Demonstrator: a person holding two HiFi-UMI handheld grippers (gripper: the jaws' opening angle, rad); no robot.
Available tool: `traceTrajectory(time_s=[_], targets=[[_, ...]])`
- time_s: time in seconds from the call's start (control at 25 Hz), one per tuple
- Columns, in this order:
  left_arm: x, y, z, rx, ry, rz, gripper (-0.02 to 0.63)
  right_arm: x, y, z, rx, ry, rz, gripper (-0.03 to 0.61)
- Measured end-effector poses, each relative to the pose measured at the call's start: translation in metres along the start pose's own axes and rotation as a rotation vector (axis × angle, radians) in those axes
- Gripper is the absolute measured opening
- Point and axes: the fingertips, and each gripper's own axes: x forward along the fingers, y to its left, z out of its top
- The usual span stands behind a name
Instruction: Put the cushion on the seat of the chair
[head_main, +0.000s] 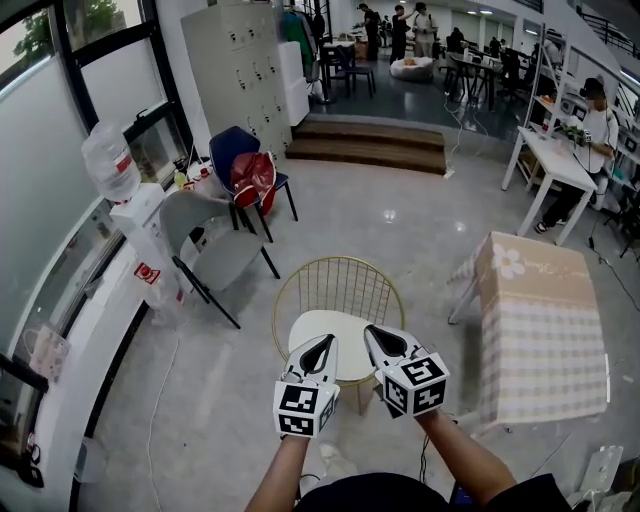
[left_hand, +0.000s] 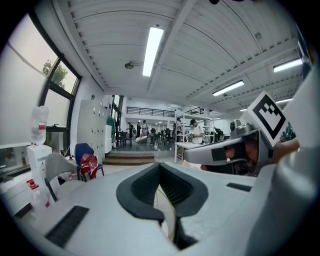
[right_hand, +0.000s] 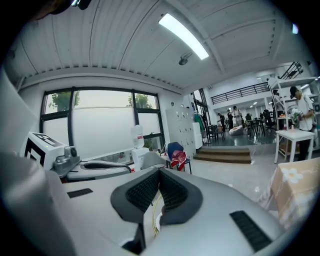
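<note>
One cushion (head_main: 335, 342) rests on the gold chair (head_main: 340, 259).

The pale, shiny floor (head_main: 400, 230) carries a gold wire chair (head_main: 340, 275), and a round white cushion (head_main: 345, 335) lies on its seat. Beside it stands a table (head_main: 540, 320) under a checked cloth. Further away a grey chair (head_main: 215, 250) stands, and a blue chair (head_main: 232, 148) with a red bag (head_main: 253, 178) on it.

Two in shot: the left hand-held gripper (head_main: 320, 345) and the right hand-held gripper (head_main: 380, 338). Chairs, I make it three: one gold wire chair (head_main: 340, 285), one grey chair (head_main: 215, 250), one blue chair (head_main: 232, 148). One white cushion (head_main: 345, 335). One red bag (head_main: 252, 178). One water bottle (head_main: 110, 160). Two benches: checked-cloth bench (head_main: 540, 320), white bench (head_main: 545, 160).
</note>
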Motion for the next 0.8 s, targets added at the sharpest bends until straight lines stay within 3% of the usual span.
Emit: traceTrajectory(time_s=[0.8], targets=[[-0.066, -0.087, 0.019, 0.042, -0.06, 0.032, 0.005, -0.107, 0.03, 0.006, -0.036, -0.096, 0.073, 0.018]])
